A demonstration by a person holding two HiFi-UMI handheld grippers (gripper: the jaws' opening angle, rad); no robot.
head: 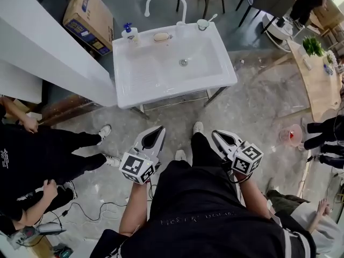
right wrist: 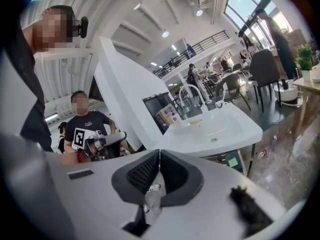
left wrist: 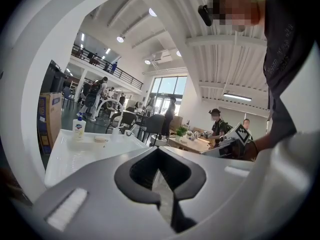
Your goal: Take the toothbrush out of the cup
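Near my body, short of the sink, both grippers were closed and empty.
My left gripper and right gripper each had their fingers pressed together on nothing. The toothbrush stood tilted in the cup at the sink's far right corner, well apart from both, right of the soap bar.

The head camera looked steeply down from above, the sink a little way ahead. Cameras on the left gripper and right gripper looked forward, low. All three saw the sink.
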